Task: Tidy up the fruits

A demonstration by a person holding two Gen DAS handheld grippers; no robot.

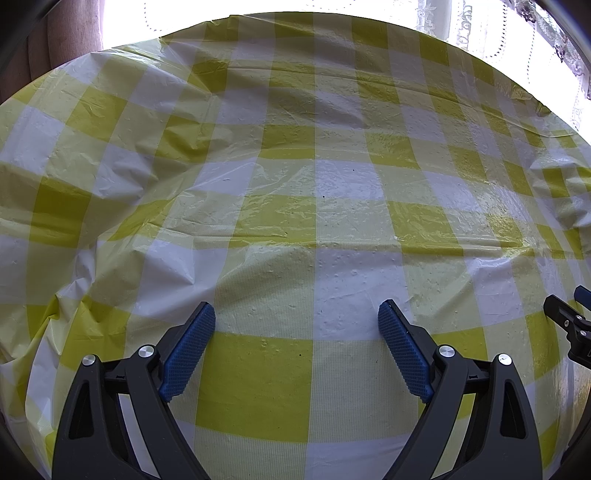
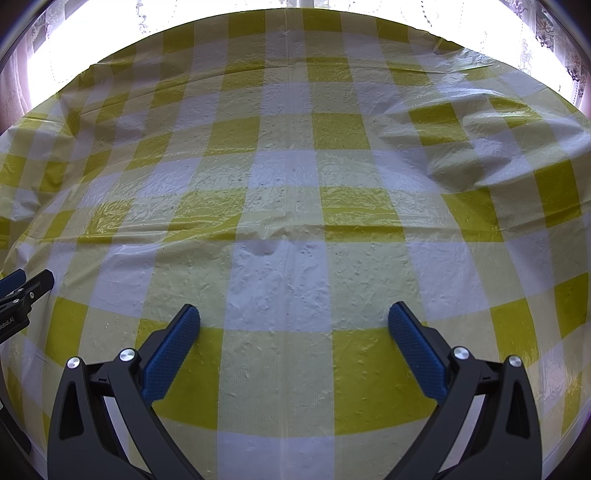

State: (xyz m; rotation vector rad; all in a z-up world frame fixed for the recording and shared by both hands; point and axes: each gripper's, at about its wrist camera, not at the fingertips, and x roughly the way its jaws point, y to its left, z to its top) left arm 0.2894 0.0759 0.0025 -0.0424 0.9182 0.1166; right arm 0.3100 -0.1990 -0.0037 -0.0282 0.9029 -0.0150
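Two handheld grippers, left gripper (image 1: pixel 297 314) and right gripper (image 2: pixel 293 317), side by side, jaws spread wide and grasping nothing, angled down over a wrinkled yellow-and-white checked tablecloth (image 2: pixel 280 206), seemingly poised to begin; no fruit visible anywhere.

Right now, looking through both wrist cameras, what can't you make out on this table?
- Fruits: none in either view; only the checked tablecloth shows.
- Right claw: cut by the left view's right edge.
- Left claw: cut by the right view's left edge.
- Window: washed out by glare.
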